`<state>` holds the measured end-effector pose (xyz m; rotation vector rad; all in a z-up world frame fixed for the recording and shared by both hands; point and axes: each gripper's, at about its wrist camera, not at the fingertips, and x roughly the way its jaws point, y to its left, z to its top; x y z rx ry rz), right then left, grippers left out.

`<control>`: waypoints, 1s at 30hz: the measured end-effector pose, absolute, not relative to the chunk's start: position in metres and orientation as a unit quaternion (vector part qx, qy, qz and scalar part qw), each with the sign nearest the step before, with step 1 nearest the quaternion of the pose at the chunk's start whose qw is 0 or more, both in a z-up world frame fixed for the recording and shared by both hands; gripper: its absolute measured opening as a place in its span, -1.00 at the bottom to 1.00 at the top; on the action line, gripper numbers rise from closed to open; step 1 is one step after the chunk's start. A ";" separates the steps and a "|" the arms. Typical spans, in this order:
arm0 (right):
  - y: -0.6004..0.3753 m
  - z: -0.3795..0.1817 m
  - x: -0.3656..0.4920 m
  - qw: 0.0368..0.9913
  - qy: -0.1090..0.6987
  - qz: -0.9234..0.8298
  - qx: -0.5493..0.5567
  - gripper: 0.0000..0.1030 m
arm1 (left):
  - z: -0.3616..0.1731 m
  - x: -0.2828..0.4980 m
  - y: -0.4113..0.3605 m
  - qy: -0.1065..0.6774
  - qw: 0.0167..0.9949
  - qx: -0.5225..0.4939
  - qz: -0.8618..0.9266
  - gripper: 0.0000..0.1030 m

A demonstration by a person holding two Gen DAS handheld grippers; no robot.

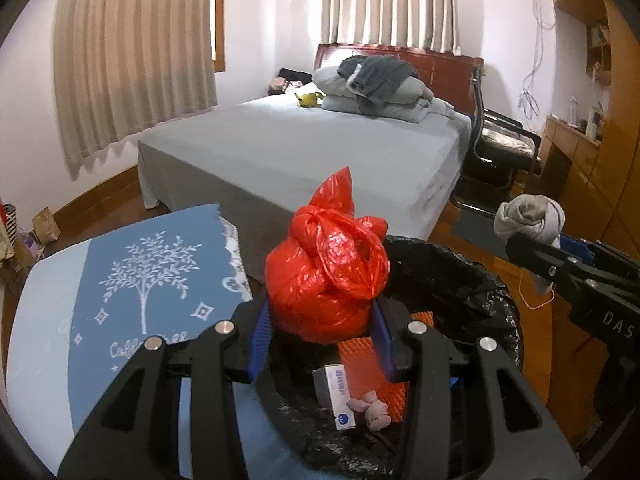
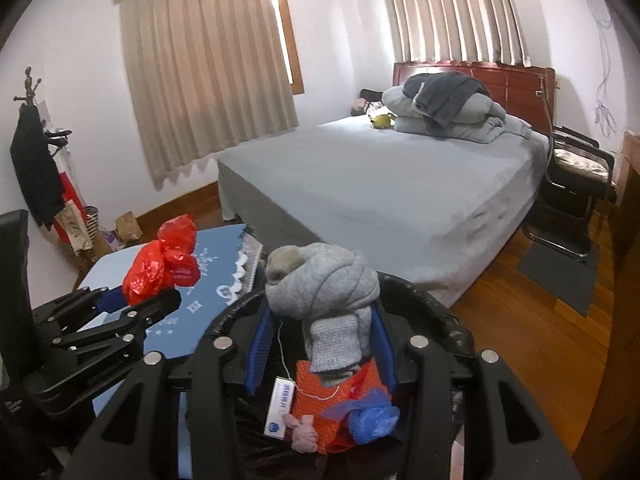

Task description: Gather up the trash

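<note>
Grippers side by side above the lined bin, left gripper clamped on a knotted red bag, right gripper clamped on a grey sock, both over the bin's opening.

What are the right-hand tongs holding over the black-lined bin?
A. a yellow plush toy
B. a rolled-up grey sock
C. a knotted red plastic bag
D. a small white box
B: the right tongs are shut on a rolled-up grey sock above the bin, while the red plastic bag sits in the left tongs and the white box lies inside the bin.
</note>
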<state>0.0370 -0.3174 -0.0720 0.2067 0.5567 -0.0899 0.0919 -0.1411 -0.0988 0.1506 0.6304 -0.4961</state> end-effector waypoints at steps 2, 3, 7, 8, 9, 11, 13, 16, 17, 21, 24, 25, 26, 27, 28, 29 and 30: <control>-0.322 -0.075 0.037 0.954 0.277 -0.048 0.102 -0.14 | -0.104 0.093 -0.149 0.309 0.915 0.078 -0.246 -0.20; -0.324 -0.077 0.037 0.954 0.278 -0.050 0.102 -0.14 | -0.107 0.093 -0.151 0.311 0.914 0.079 -0.248 -0.20; -0.332 -0.085 0.039 0.951 0.285 -0.056 0.104 -0.14 | -0.117 0.099 -0.160 0.318 0.909 0.081 -0.256 -0.20; -0.333 -0.087 0.041 0.951 0.287 -0.057 0.105 -0.14 | -0.120 0.101 -0.162 0.319 0.908 0.082 -0.259 -0.20; -0.334 -0.090 0.042 0.950 0.289 -0.058 0.106 -0.14 | -0.122 0.102 -0.163 0.319 0.907 0.082 -0.260 -0.20; -0.336 -0.094 0.044 0.948 0.293 -0.059 0.108 -0.14 | -0.127 0.105 -0.168 0.323 0.905 0.083 -0.264 -0.20; -0.339 -0.098 0.048 0.947 0.297 -0.059 0.111 -0.14 | -0.132 0.108 -0.172 0.326 0.903 0.083 -0.268 -0.20; -0.343 -0.105 0.054 0.944 0.303 -0.059 0.115 -0.08 | -0.138 0.115 -0.175 0.332 0.899 0.078 -0.273 -0.18; -0.345 -0.107 0.056 0.944 0.305 -0.059 0.115 -0.08 | -0.139 0.118 -0.175 0.334 0.898 0.076 -0.275 -0.11; -0.349 -0.117 0.068 0.939 0.321 -0.057 0.108 0.11 | -0.145 0.126 -0.175 0.344 0.891 0.062 -0.289 0.28; -0.355 -0.117 0.069 0.940 0.315 -0.068 0.114 0.42 | -0.145 0.131 -0.170 0.344 0.894 0.056 -0.283 0.37; -0.355 -0.116 0.068 0.941 0.312 -0.071 0.113 0.53 | -0.144 0.132 -0.168 0.344 0.895 0.055 -0.278 0.45; -0.356 -0.114 0.067 0.942 0.308 -0.078 0.110 0.70 | -0.143 0.133 -0.164 0.343 0.897 0.055 -0.272 0.52; -0.356 -0.112 0.065 0.943 0.303 -0.083 0.109 0.79 | -0.141 0.134 -0.161 0.342 0.899 0.054 -0.268 0.56; -0.356 -0.110 0.064 0.944 0.300 -0.087 0.108 0.89 | -0.139 0.135 -0.156 0.339 0.902 0.055 -0.262 0.65; -0.357 -0.108 0.062 0.944 0.297 -0.088 0.109 0.89 | -0.137 0.134 -0.152 0.336 0.904 0.057 -0.257 0.70; -0.357 -0.105 0.061 0.944 0.297 -0.087 0.112 0.89 | -0.135 0.135 -0.149 0.334 0.906 0.058 -0.254 0.72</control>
